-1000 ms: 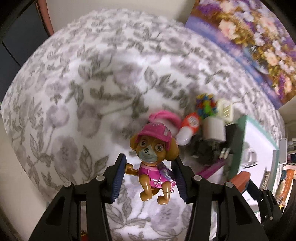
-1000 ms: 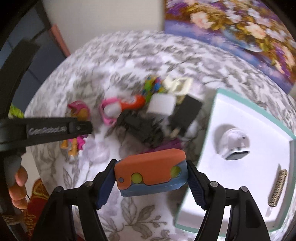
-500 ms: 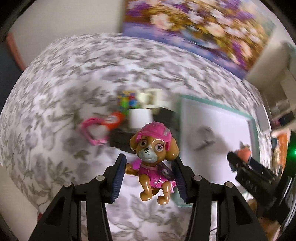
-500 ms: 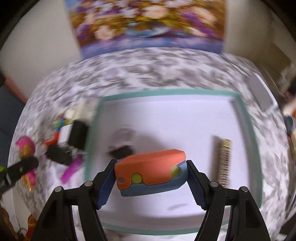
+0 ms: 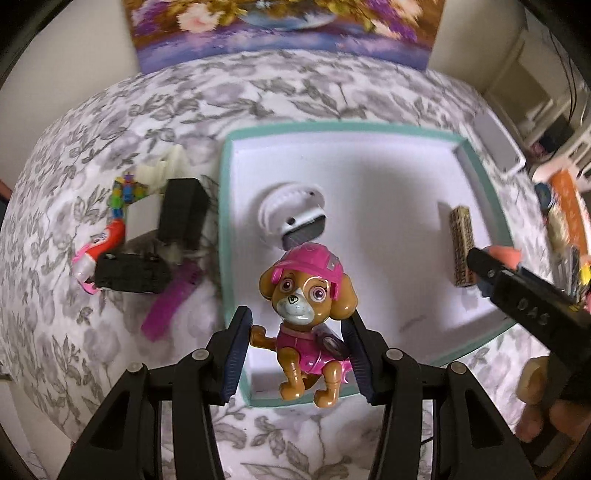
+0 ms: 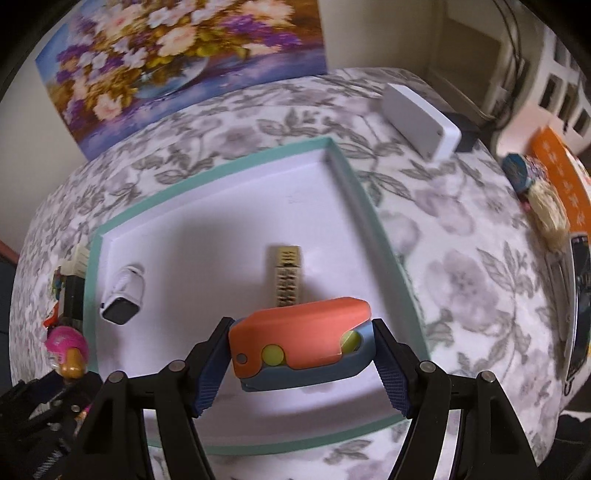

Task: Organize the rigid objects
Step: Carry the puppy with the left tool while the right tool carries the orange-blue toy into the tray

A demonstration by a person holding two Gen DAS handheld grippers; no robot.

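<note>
My left gripper (image 5: 299, 354) is shut on a brown toy pup in a pink helmet (image 5: 308, 314), hanging over the near left corner of a white tray with a teal rim (image 5: 225, 236). My right gripper (image 6: 301, 365) is shut on an orange and blue folding toy (image 6: 299, 349) above the tray's (image 6: 364, 218) near right part. Inside the tray lie a white round device (image 5: 291, 214) and a tan ridged block (image 5: 461, 243). The pup's helmet (image 6: 66, 343) shows at the left edge of the right wrist view.
Left of the tray lies a pile: black blocks (image 5: 181, 214), a purple strip (image 5: 170, 299), a pink and red toy (image 5: 99, 247), cream pieces (image 5: 162, 170). A white box (image 6: 421, 120) sits far right. A flower painting (image 5: 280, 26) leans at the back. Clutter (image 6: 546, 206) lines the right edge.
Both grippers have travelled from over the pile of objects across to above the tray, each carrying its toy. Their grips look the same.
</note>
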